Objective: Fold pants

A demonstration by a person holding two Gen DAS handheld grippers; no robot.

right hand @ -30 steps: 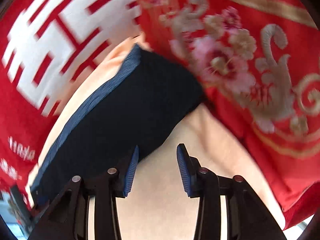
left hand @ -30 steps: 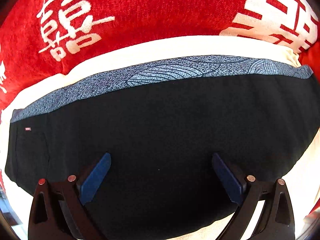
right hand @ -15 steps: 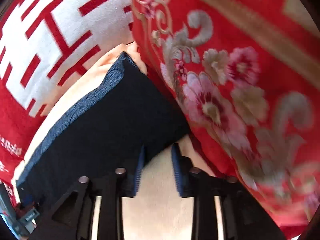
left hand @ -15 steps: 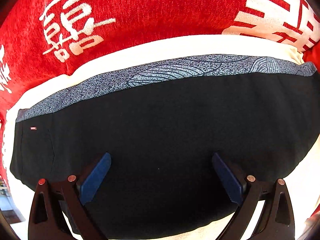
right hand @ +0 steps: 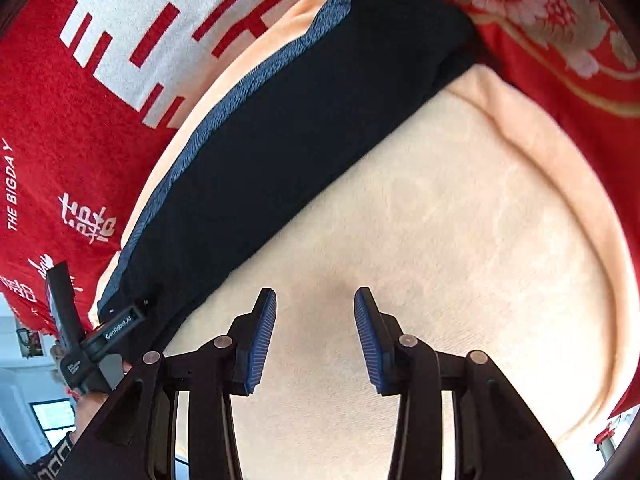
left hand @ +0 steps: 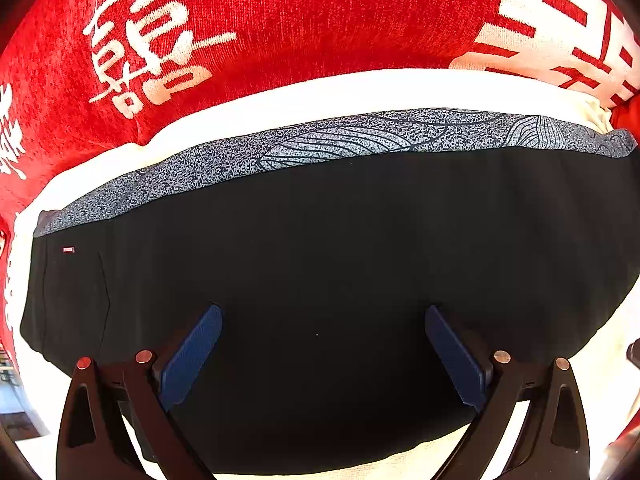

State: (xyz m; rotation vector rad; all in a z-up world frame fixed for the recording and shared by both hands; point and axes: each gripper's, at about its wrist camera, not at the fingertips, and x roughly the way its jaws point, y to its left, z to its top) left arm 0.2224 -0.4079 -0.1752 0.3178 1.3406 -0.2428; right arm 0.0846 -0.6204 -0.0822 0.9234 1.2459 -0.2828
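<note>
The black pants (left hand: pixel 340 264) lie folded in a flat band on a cream blanket (left hand: pixel 320 92), with a grey leaf-patterned strip (left hand: pixel 340 140) along the far edge. My left gripper (left hand: pixel 322 344) is wide open just above the middle of the pants, holding nothing. In the right wrist view the pants (right hand: pixel 280 144) run diagonally from lower left to upper right. My right gripper (right hand: pixel 315 328) is open and empty over the bare cream blanket (right hand: pixel 460 240), apart from the pants' near edge. The left gripper's body (right hand: pixel 92 344) shows at the pants' lower-left end.
A red cover with white characters (left hand: pixel 240 20) lies beyond the pants. A red bedspread with pink flowers and gold trim (right hand: pixel 552 12) borders the blanket at the upper right. A room with a window (right hand: pixel 52 420) shows at the lower left.
My right gripper has pulled back from the pants' right end and opened wider; it now hovers over the cream blanket. My left gripper has stayed almost still over the pants.
</note>
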